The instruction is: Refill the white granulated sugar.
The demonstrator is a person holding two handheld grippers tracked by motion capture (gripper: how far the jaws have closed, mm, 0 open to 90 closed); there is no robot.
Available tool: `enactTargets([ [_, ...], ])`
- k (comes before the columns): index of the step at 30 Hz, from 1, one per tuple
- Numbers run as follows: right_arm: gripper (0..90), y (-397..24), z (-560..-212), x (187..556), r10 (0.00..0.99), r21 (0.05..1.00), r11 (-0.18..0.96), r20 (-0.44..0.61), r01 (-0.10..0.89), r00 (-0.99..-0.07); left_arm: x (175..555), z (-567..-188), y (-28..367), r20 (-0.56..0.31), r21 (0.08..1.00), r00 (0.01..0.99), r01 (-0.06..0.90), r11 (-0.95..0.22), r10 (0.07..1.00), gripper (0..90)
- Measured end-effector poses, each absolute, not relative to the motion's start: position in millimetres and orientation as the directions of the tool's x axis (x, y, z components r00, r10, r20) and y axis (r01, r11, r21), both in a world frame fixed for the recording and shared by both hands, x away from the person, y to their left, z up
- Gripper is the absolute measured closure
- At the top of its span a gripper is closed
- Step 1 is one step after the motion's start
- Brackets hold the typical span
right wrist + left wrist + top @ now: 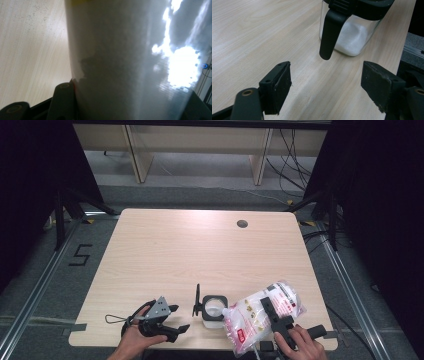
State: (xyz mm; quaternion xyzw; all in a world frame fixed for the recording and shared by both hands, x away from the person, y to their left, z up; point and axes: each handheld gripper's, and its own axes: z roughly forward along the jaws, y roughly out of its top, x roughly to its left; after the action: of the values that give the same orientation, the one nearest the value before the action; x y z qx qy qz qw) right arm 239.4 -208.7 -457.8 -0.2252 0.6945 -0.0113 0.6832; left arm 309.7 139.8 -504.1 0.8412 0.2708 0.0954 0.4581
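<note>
Near table's front edge, right hand-held gripper (274, 316) grasping bag (250, 320), tipped over open jar (214, 307), left hand-held gripper (176, 319) released.

Both hands are working low at the near edge, one gripping, one idling.

The person's left hand (134, 337) is coming in from the bottom of the high view, wrapping the left gripper (176, 319), which is lying nearly level with its grey three-cornered plate facing up and its jaws pointing right; those jaws are standing wide apart (nothing is sitting between the pads in the left gripper view). The right hand (300, 345) is entering from the bottom right, holding the right gripper (270, 312) angled up and away from the person, its jaws pressing on a bulky load.
</note>
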Motion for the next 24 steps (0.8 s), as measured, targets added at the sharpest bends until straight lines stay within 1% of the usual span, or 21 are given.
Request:
enactTargets([
  [3, 47.9, -208.8, -458.2, 238.4, -0.310, -0.304, 0.909, -0.950, -0.285, 0.028, 309.5, -503.9, 140.2, -0.088, 0.823, 0.835, 0.368, -0.433, 0.543, 23.5],
  [7, 47.9, -207.5, -458.1, 239.1, -0.322, -0.318, 0.899, -0.946, -0.301, 0.038, 309.8, -503.8, 140.1, -0.092, 0.825, 0.833, 0.371, -0.426, 0.546, 23.5],
  [11, 48.0, -209.7, -460.7, 239.2, -0.296, -0.287, 0.914, -0.955, -0.286, 0.015, 309.7, -504.6, 139.9, -0.095, 0.823, 0.834, 0.373, -0.427, 0.544, 23.5],
  [12, 48.0, -208.5, -458.0, 240.0, -0.315, -0.310, 0.902, -0.948, -0.300, 0.034, 309.8, -504.7, 140.0, -0.095, 0.823, 0.834, 0.373, -0.429, 0.544, 23.5],
  [14, 48.0, -209.2, -457.8, 240.2, -0.316, -0.310, 0.903, -0.948, -0.297, 0.027, 310.4, -504.3, 141.3, -0.086, 0.816, 0.836, 0.371, -0.443, 0.542, 23.5],
  [15, 48.0, -209.4, -457.6, 240.2, -0.317, -0.310, 0.903, -0.948, -0.297, 0.027, 308.8, -505.0, 140.1, -0.117, 0.815, 0.821, 0.401, -0.419, 0.559, 23.5],
  [17, 48.0, -209.5, -457.2, 240.3, -0.315, -0.309, 0.904, -0.949, -0.296, 0.030, 308.6, -505.1, 139.9, -0.124, 0.816, 0.819, 0.406, -0.413, 0.560, 23.5],
  [24, 48.0, -209.5, -457.5, 240.4, -0.320, -0.313, 0.901, -0.947, -0.299, 0.028, 309.4, -505.8, 140.6, -0.113, 0.815, 0.822, 0.398, -0.421, 0.558, 23.5],
])
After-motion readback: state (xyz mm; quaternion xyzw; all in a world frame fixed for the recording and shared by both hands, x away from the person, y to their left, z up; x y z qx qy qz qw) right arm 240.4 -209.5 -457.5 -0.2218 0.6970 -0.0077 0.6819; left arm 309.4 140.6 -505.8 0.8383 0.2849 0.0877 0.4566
